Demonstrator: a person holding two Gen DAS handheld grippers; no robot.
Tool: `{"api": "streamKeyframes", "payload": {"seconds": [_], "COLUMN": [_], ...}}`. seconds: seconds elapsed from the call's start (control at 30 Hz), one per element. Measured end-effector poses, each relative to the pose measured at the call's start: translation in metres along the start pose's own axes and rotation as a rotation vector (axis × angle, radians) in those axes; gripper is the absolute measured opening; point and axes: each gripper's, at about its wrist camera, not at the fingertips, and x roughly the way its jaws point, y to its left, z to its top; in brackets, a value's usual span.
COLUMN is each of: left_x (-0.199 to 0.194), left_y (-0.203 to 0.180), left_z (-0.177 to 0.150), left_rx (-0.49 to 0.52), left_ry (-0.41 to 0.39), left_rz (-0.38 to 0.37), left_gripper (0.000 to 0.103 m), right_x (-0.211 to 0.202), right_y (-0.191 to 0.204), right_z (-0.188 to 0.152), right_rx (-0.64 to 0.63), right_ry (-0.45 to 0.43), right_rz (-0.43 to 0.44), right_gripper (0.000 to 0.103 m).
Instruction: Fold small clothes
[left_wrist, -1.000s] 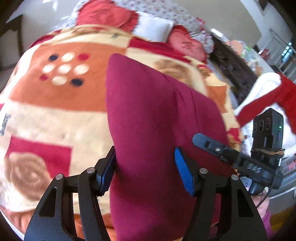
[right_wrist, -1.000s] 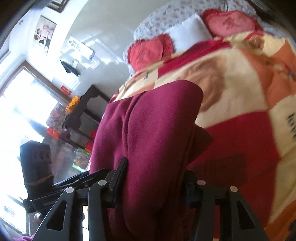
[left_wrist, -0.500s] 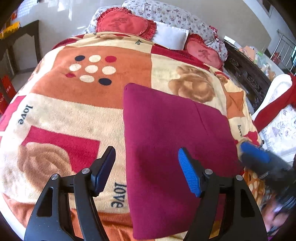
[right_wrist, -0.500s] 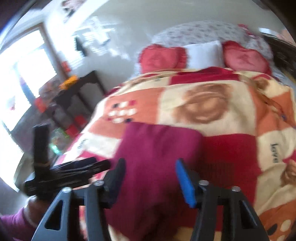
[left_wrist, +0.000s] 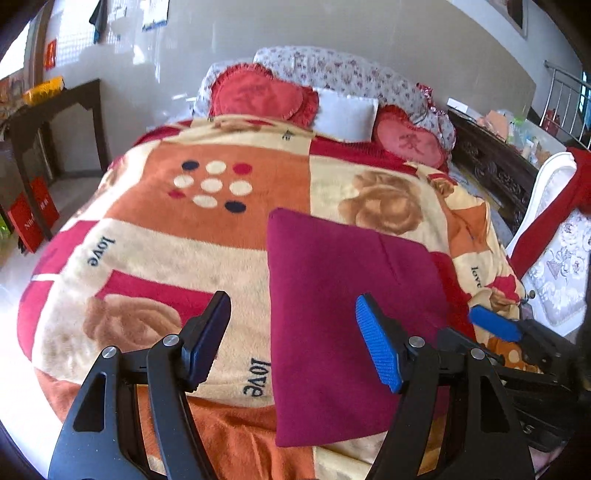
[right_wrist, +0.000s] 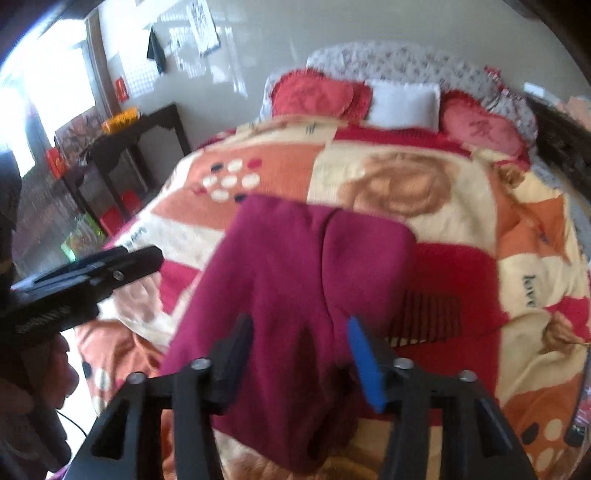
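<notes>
Left claw (left_wrist: 291, 341) stands wide and empty; right claw (right_wrist: 301, 349), its jaws just reopening, also grips nothing. Beneath both, the folded maroon garment (left_wrist: 343, 295) lies flat on the patterned blanket (left_wrist: 207, 243) of the bed, apparently released as finished.

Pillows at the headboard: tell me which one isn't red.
The white rectangular pillow, lying between the two red heart-shaped cushions; it alone is plain and unfrilled.

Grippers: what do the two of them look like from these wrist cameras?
Both are black plastic with triangular cut-outs and silver pivot screws. On the left gripper and the right gripper, one pad is ribbed blue and the other dark. A thin black cable hangs near the left one's handle.
</notes>
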Motion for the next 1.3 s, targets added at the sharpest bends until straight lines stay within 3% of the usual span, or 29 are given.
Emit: {"api": "streamKeyframes", "payload": {"seconds": [0.1,0.27,0.6,1.3], "left_x": [-0.010,-0.026,-0.044,-0.034], "left_y": [-0.007,-0.013,-0.018,-0.019], "left_z": [-0.002,-0.007,-0.015,-0.015], "left_rx": [0.022,0.043,0.061,0.071], "left_ry": [-0.012,-0.046,-0.077,-0.049], "left_rz": [0.012,0.022,0.048,0.078], "left_gripper": [0.071,0.071,0.071,0.071], "right_x": [-0.019,-0.036,-0.051,-0.042], "right_y": [0.007,0.013,0.018,0.012], "right_z": [0.004,0.001,-0.005,-0.003], "right_rx": [0.000,-0.004,0.012,0.055], "right_ry": [-0.047,-0.076,-0.103,-0.088], "right_rz": [-0.038,-0.096,-0.122,-0.120], "right_gripper": [0.073,0.073,0.076,0.078]}}
